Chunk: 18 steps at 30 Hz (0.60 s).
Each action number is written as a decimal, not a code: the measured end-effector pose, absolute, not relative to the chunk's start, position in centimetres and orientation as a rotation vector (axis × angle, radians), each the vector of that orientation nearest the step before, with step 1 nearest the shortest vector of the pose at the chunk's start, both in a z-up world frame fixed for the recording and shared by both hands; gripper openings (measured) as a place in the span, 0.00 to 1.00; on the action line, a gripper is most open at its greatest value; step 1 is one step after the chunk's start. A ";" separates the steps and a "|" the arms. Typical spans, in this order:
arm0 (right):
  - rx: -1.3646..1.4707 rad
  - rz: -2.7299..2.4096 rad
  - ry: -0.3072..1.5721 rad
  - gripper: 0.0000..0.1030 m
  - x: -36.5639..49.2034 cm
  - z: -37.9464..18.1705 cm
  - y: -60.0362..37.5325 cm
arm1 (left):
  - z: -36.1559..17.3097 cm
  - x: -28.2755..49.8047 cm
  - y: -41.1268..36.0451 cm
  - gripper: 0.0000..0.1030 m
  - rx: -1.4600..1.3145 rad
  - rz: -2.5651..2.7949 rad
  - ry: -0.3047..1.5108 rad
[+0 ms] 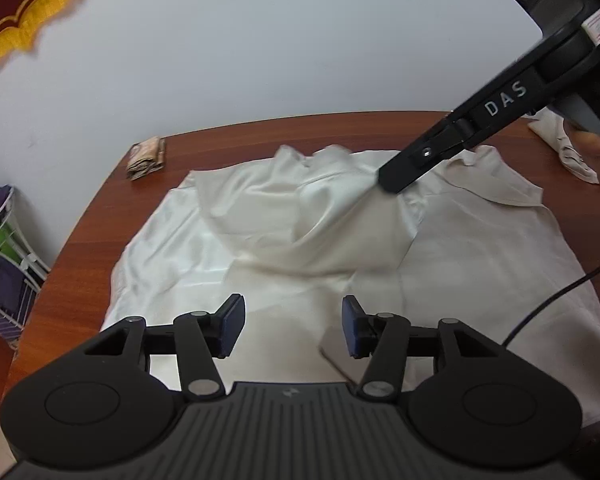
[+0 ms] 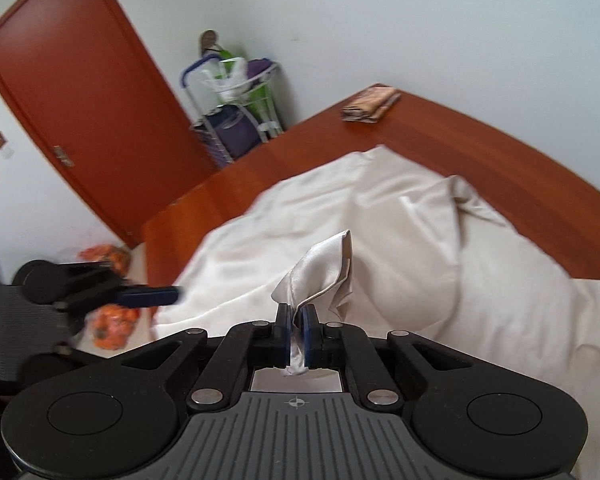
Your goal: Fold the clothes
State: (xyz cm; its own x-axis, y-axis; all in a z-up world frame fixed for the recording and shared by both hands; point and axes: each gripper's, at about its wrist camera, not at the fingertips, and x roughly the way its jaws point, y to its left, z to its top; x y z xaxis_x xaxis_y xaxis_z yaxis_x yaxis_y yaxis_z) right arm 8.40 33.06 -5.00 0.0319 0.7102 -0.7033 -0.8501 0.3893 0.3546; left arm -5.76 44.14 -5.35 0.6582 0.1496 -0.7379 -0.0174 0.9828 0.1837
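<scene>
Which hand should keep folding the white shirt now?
Probably the right. The right gripper is shut on a fold of the shiny cream-white satin shirt, lifting it over the reddish-brown wooden table. The left gripper hangs open, holding nothing.

A plain pale wall is seen behind a reddish-brown wooden tabletop with a curved far edge. A maroon pennant fringed in gold is hung on the wall at upper left. A red-brown door is set in the wall in the right wrist view, and a white wire rack filled with bags is placed near it, beside the tabletop. Orange items are seen on the pale floor below. Soft, even light is cast throughout.
</scene>
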 end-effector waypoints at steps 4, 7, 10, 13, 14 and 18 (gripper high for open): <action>-0.179 1.305 0.947 0.08 5.5 -3.2 33.1 | -5.2 -6.1 42.7 0.65 0.194 0.074 0.820; -0.140 1.379 0.973 0.04 4.5 -2.2 33.0 | -5.1 -6.6 42.2 0.69 0.200 0.082 0.797; -0.137 1.425 0.979 0.04 3.7 -1.7 33.0 | -5.0 -7.1 41.7 0.62 0.206 0.091 0.774; -0.136 1.442 0.980 0.04 3.3 -1.6 33.0 | -4.9 -7.7 41.1 0.16 0.211 0.100 0.751; -0.128 1.445 0.984 0.03 3.3 -1.7 33.0 | -4.9 -7.8 41.0 0.15 0.213 0.103 0.743; -0.146 1.459 0.971 0.04 2.9 -1.5 32.9 | -4.9 -8.7 40.6 0.13 0.208 0.126 0.727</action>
